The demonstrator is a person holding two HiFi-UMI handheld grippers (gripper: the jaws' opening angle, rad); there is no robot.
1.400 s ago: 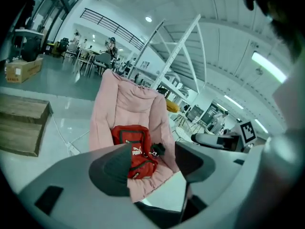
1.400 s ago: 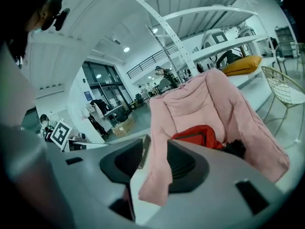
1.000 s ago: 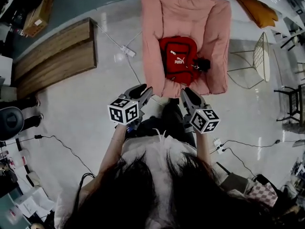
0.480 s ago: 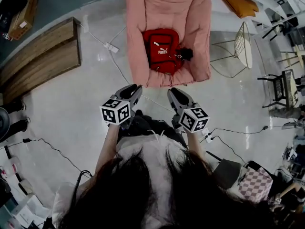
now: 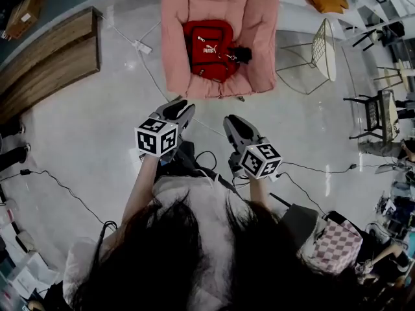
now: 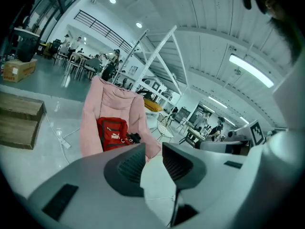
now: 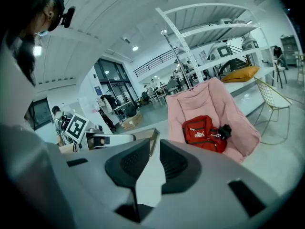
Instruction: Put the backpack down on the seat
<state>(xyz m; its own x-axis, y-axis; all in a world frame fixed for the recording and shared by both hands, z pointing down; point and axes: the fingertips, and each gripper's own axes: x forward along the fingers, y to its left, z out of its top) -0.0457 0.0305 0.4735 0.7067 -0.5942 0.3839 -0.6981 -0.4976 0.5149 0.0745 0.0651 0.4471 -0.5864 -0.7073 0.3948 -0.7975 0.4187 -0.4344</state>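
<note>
The red backpack (image 5: 209,50) is seen lying on the seat of the pink armchair (image 5: 174,41), with its front and its white logo turned upward, and a small black item (image 5: 241,54) is lying against its right edge. Both tools are held over the pale floor (image 5: 97,128) in front of the armchair, well apart from the backpack, and they are pointed toward it. The jaws of the left tool (image 5: 179,104) have just been closing; a clear gap is left between them and nothing is held there. The jaws of the right tool (image 5: 232,119) have also just been closing; only a narrow gap is left and nothing is pinched. A wire chair (image 5: 321,47) is standing just beside the armchair, at its right side.
</note>
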